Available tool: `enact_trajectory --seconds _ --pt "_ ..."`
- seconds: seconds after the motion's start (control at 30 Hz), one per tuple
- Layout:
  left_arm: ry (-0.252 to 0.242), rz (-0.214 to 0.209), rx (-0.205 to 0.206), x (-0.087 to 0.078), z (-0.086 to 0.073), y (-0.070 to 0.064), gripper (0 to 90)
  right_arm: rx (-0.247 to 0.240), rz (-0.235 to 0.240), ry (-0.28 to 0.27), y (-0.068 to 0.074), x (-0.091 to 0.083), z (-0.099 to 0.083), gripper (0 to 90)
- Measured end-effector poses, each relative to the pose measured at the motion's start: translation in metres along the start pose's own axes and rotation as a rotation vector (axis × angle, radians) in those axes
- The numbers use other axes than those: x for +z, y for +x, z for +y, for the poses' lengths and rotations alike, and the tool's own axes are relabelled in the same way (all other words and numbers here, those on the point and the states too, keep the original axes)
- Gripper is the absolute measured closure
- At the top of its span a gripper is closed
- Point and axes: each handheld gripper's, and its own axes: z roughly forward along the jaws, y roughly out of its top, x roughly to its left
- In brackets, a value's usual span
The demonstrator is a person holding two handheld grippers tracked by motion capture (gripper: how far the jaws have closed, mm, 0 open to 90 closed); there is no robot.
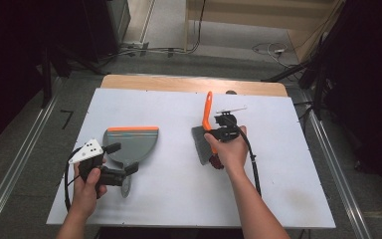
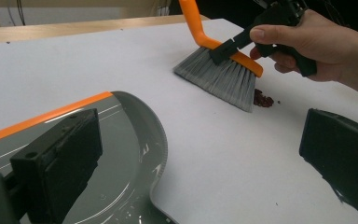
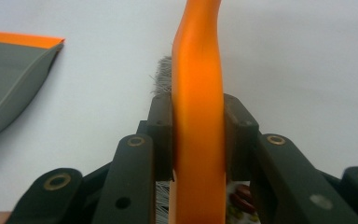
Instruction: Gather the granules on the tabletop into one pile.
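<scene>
Orange brush [image 3: 198,93] clamped in right hand-held gripper [image 3: 198,140] | bristles mostly hidden | left hand-held gripper [image 2: 200,163] apart

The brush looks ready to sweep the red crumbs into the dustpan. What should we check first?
1. Right claw shut on the brush: ok, both jaws press its orange handle.
2. Bristles down on the table: ok, their tips touch the white top.
3. Red crumbs close to the bristles: ok, they lie right at the brush's edge.
4. Left claw steadying the dustpan: not ok, its jaws are open around the handle end and nothing is clamped.
5. Dustpan's orange lip facing the crumbs: not ok, it faces the table's far edge and the pan sits off to the left of the crumbs.
6. Path between crumbs and dustpan clear: ok, bare table.
</scene>
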Motion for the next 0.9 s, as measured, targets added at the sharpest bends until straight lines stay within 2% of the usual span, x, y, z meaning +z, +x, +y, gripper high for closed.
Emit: enact_trajectory --seconds 0.2,0.73,0.77,0.8,0.83,0.9 --pt "0.002 0.000 0.001 0.000 0.000 0.000 0.0 0.043 -0.016 -0.024 -0.015 -0.008 -0.006 67.6" --pt "-0.001 -0.001 -0.002 0.000 0.000 0.000 0.0 0.091 -0.046 -0.050 -0.038 -0.021 -0.014 67.5" --pt "-0.001 -0.002 -0.001 0.000 0.000 0.000 0.0 0.097 -0.044 -0.053 -0.039 -0.021 -0.015 67.5" --pt "-0.001 -0.002 -0.002 0.000 0.000 0.000 0.0 0.092 -0.007 -0.073 -0.041 -0.022 -0.015 67.7" --pt "0.001 -0.001 -0.003 0.000 0.000 0.000 0.0 0.092 -0.007 -0.073 -0.041 -0.022 -0.015 67.7" --pt "-0.001 -0.001 -0.004 0.000 0.000 0.000 0.0 0.049 0.042 -0.090 -0.035 -0.025 -0.014 68.1"
